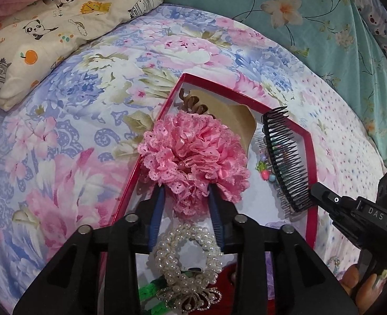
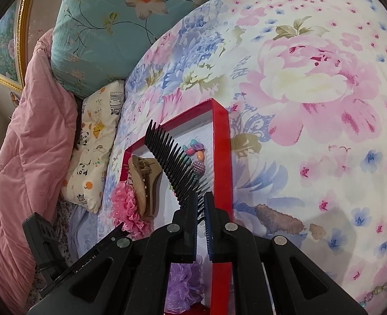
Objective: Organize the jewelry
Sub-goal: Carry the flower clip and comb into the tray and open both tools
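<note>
box loading: both items held over the red box.
left fingers parted beside pink scrunchie, releasing; right fingers narrow, clamping comb for placement.

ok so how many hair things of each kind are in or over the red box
scrunchies: 2 (pink scrunchie, purple scrunchie)
combs: 2 (black comb, beaded comb)
claw clip: 1
pearl ring: 1
total: 6
The green piece at the edge is too hidden to name, so it is not counted.
</note>
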Motion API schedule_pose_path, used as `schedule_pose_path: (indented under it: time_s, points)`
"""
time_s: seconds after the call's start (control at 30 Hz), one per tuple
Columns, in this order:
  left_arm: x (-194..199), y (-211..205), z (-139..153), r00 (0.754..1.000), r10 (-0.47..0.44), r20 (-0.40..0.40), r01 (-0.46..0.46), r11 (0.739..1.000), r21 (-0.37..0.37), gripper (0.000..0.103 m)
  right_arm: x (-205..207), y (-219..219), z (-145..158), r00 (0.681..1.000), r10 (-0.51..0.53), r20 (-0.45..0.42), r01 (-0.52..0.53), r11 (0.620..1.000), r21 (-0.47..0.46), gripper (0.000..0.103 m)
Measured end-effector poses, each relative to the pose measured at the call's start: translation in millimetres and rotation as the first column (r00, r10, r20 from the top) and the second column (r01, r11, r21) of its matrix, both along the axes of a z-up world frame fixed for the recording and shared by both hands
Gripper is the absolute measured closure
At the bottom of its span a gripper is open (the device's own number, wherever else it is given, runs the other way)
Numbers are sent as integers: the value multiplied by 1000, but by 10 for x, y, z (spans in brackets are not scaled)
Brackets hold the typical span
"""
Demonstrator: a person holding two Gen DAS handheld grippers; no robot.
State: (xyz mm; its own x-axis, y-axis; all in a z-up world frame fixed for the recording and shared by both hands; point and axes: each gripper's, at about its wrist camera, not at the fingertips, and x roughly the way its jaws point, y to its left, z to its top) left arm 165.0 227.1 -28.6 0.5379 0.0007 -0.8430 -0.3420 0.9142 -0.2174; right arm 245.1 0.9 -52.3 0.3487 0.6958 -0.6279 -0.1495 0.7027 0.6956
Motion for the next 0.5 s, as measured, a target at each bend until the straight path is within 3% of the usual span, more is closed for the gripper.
schedule_pose_path:
  time_s: [0.1,0.23,0.33,0.5]
  points:
    - [-9,-5,23,1000,-2,2,2,1000,6,58,11,9,-1,1000,2,-4,-2,1000,1,93]
    - [-31,-26,67,1000,-7,11,7,1000,16,55,16,12,-3,1000,3,-5,-3,1000,0,92]
    - [-43,-37,95,1000,-7,14,7,1000,14,45,27,19,-2,1000,6,-10,-6,1000,-2,92]
    - [-83,-57,133,1000,-8,20,8,1000,15,41,0,41,36,1000,17,0,-17,1000,-3,82]
